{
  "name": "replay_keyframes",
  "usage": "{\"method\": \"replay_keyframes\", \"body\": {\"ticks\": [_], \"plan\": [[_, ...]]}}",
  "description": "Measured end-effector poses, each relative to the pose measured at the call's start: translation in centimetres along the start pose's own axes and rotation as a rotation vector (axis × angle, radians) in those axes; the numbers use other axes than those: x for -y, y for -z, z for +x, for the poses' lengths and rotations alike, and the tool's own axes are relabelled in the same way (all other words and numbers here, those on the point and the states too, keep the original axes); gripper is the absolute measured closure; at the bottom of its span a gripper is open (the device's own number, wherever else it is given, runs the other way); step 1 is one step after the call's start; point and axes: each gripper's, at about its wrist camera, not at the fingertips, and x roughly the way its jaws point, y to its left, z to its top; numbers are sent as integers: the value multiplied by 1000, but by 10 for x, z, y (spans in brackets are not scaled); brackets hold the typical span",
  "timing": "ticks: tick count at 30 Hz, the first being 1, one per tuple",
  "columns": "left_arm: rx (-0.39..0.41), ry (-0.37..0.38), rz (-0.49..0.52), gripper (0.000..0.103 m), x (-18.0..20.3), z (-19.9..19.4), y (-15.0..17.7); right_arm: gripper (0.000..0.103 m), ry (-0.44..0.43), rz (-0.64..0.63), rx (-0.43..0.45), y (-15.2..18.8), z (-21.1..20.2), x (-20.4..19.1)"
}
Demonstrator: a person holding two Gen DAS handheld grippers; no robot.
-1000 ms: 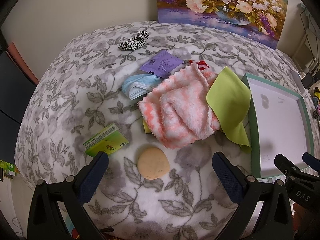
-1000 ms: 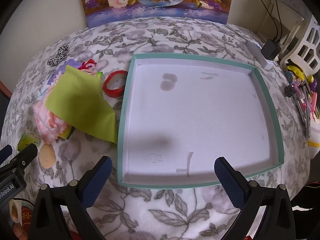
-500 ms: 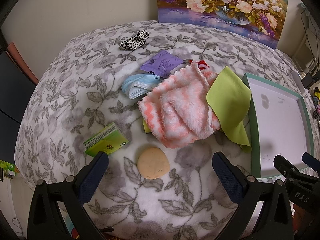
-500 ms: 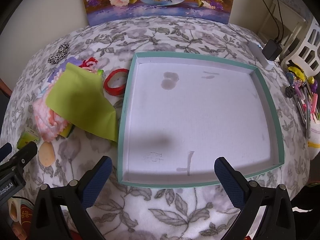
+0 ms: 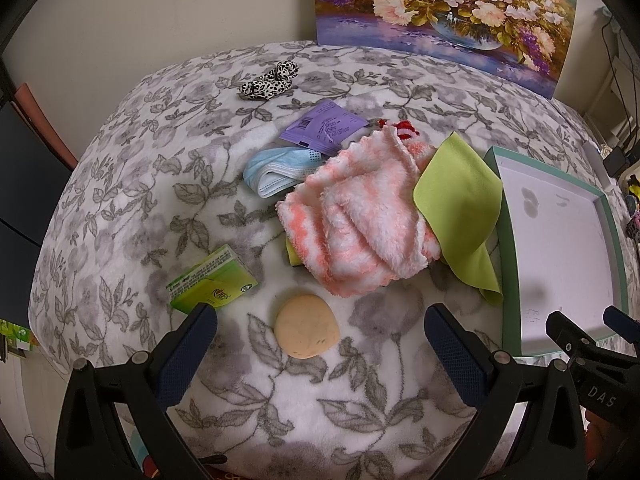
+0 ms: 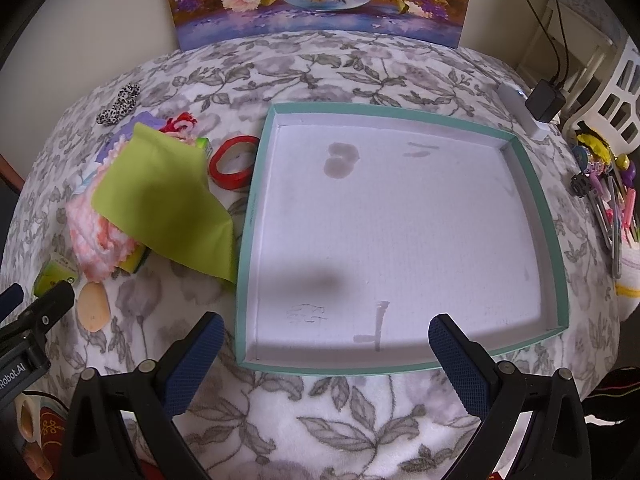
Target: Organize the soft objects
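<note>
Two handheld grippers hover over a tabletop draped in a grey-and-white floral fleece blanket (image 5: 132,208), both with jaws spread wide and holding nothing. The left gripper (image 5: 316,344) faces a heap of soft items; a round peach-coloured sponge puff (image 5: 307,332) lies flat on the blanket between its fingertips, touching neither. Just beyond it sits a crumpled pink-and-white fluffy towel (image 5: 356,228), its long axis running from the near left to the far right, toward a floral painting (image 5: 444,12) propped against the wall. A lime-green cloth (image 5: 460,204) is draped over the towel's right side, its lower corner trailing toward the near rim of a shallow teal-edged tray (image 6: 556,248). A folded blue face mask (image 5: 276,172) lies at the towel's far-left edge, a purple packet (image 5: 324,128) beyond it, and a leopard-print scrunchie (image 5: 270,82) farther back, well apart from the rest. A green tissue pack (image 5: 212,284) rests near the left fingertip. In the right wrist view, the right gripper (image 6: 324,348) hangs above the tray's near edge. The tray holds no objects; its white floor shows only faint grey marks and a shadow. A red ring (image 6: 234,162) lies on the blanket just beside the tray's left wall, next to the green cloth. Pens and small bright items (image 6: 604,192) clutter the blanket's right margin.
</note>
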Motion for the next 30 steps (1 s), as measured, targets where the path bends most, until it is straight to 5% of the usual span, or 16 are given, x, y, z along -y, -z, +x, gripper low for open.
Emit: {"method": "replay_keyframes", "body": {"ticks": [15, 21, 30], "plan": [[7, 8, -18, 0, -5, -1, 1, 0, -7, -11, 1, 1, -1, -2], [117, 76, -275, 0, -65, -18, 3, 0, -73, -22, 118, -7, -20, -11], [23, 23, -400, 0, -109, 13, 15, 0, -141, -67, 137, -24, -14, -44]]}}
